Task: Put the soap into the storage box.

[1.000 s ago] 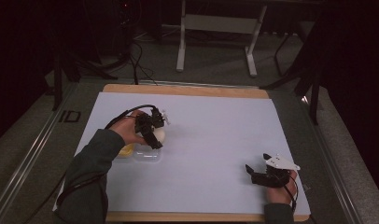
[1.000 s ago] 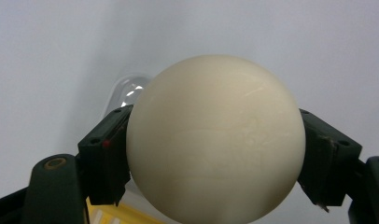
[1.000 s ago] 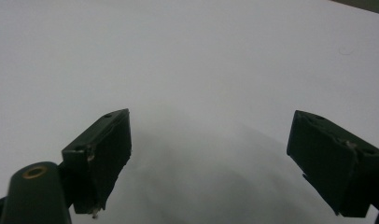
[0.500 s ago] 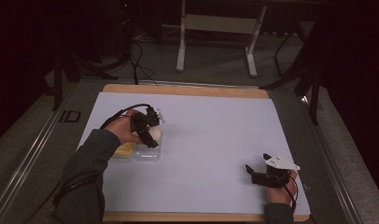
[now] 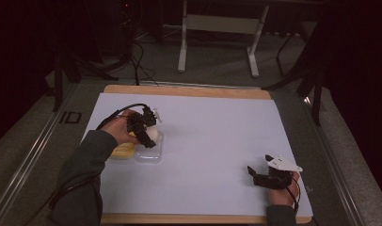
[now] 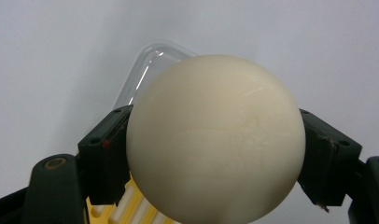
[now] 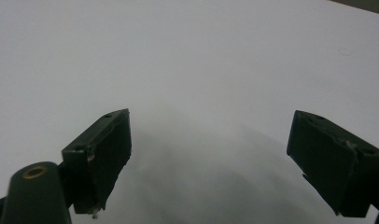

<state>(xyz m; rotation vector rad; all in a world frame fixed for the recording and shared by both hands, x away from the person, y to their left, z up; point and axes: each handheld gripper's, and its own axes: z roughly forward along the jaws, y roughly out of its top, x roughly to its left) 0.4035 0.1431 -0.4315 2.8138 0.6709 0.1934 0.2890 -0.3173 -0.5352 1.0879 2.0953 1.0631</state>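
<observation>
Above the clear tray [image 5: 149,153], left claw [image 5: 146,133] clamps a ball [image 6: 215,137]; right claw [image 5: 260,175] gapes over bare sheet [image 5: 217,141].

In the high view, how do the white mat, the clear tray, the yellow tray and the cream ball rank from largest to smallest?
1. White mat.
2. Clear tray.
3. Yellow tray, partly hidden by the hand, so its place against the clear tray is unsure.
4. Cream ball.

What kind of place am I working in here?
Probably a lab or recording rig, not a home: a wooden table covered with a white sheet, loose cables on grey carpet, and a metal stand behind.
</observation>
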